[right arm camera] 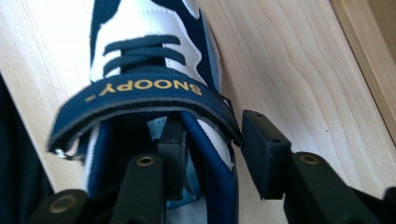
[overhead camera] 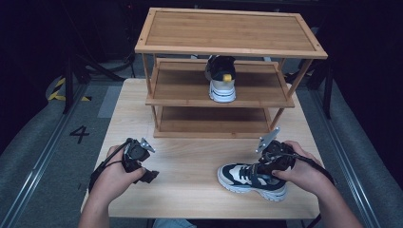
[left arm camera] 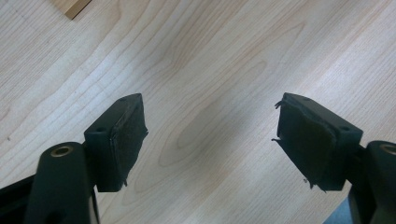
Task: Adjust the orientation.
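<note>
Pale wood-grain table (overhead camera: 190,161) carries our three-tier bamboo rack (overhead camera: 228,33). We count two shoes: one (overhead camera: 221,78) on the middle shelf, half hidden, one (overhead camera: 252,178) near us. Our right gripper (right arm camera: 210,149) straddles its padded collar wall, one jaw inside, not clamped. Our left gripper (left arm camera: 210,140) gapes wide, empty.

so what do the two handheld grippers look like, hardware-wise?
Both are black. The left gripper and right gripper each carry a grey three-cornered plate on top and trail a black cable. Their jaws end in blocky black pads, frayed at the edges. Forearms are bare, no sleeves.
</note>
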Available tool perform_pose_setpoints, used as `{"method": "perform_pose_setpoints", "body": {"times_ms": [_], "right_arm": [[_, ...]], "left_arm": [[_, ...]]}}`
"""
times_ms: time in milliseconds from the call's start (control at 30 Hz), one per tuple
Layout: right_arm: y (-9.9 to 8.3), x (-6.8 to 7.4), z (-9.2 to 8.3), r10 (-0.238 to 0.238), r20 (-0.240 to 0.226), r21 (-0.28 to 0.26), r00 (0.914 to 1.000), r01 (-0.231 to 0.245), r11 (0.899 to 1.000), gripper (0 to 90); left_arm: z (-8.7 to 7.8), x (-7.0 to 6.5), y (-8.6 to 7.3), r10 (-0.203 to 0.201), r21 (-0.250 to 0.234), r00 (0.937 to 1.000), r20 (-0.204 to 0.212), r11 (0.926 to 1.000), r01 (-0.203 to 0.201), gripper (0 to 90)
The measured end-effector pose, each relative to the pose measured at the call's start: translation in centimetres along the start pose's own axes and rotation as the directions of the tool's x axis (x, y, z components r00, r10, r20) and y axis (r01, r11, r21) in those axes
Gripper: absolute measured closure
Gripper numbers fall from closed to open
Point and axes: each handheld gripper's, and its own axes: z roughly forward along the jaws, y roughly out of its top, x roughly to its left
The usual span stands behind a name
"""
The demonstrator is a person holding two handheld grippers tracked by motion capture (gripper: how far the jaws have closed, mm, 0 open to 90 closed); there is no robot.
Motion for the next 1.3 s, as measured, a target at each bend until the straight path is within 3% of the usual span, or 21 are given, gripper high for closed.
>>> {"method": "perform_pose_setpoints", "body": {"times_ms": [200,367,533,633,733,867,900,967,1067,1167,1200,1300], "right_arm": [[-0.1,0.1,0.2,-0.023,0.009,0.012,0.9997,0.023,1.000,73.4],[-0.1,0.1,0.2,-0.036,0.021,0.014,0.9991,0.035,0.999,75.0],[-0.4,-0.2,-0.1,-0.020,0.033,0.012,0.9993,0.019,1.000,75.5],[-0.8,-0.9,-0.6,0.057,0.051,0.001,0.9970,-0.058,0.998,75.8],[-1.4,-1.9,-1.0,0.133,0.081,-0.019,0.9877,-0.132,0.991,76.0],[-2.1,-3.3,-1.1,0.227,0.109,-0.034,0.9676,-0.225,0.974,75.9],[-2.4,-3.8,-1.0,0.256,0.133,-0.029,0.9576,-0.254,0.967,75.9],[-2.6,-4.3,-0.8,0.277,0.161,-0.015,0.9474,-0.278,0.960,75.9],[-2.9,-5.1,-0.4,0.319,0.164,-0.019,0.9335,-0.320,0.947,74.0],[-3.1,-5.3,-0.4,0.331,0.149,-0.027,0.9319,-0.330,0.943,69.7],[-3.1,-5.1,-0.6,0.345,0.126,-0.042,0.9303,-0.342,0.939,65.2],[-3.3,-4.9,-1.1,0.345,0.128,-0.061,0.9297,-0.340,0.938,61.8]], "left_arm": [[0.1,0.0,0.1,0.001,0.002,1.0000,0.003,1.0000,-0.001,24.1],[0.2,0.0,0.1,0.000,0.000,1.0000,0.005,1.0000,0.000,24.0],[0.3,0.0,0.2,0.005,0.000,0.9999,0.012,1.0000,-0.005,23.8],[0.5,-0.1,0.3,0.010,0.005,0.9998,0.015,0.9999,-0.010,23.8],[0.4,-0.1,0.4,0.013,0.002,0.9997,0.018,0.9999,-0.013,23.8],[0.5,-0.3,0.4,0.012,0.006,0.9998,0.014,0.9999,-0.012,23.7],[0.5,-0.3,0.4,0.010,0.006,0.9999,0.014,0.9999,-0.010,23.8],[0.5,-0.3,0.5,0.022,0.015,0.9996,0.016,0.9996,-0.022,23.8],[0.5,-0.3,0.6,0.026,0.015,0.9996,0.014,0.9995,-0.026,23.7],[0.6,-0.3,0.6,0.019,0.011,0.9996,0.020,0.9997,-0.020,23.8],[0.6,-0.3,0.7,0.012,0.005,0.9997,0.023,0.9999,-0.012,23.8],[0.7,-0.2,0.9,0.024,0.008,0.9994,0.027,0.9997,-0.024,23.7]]}}
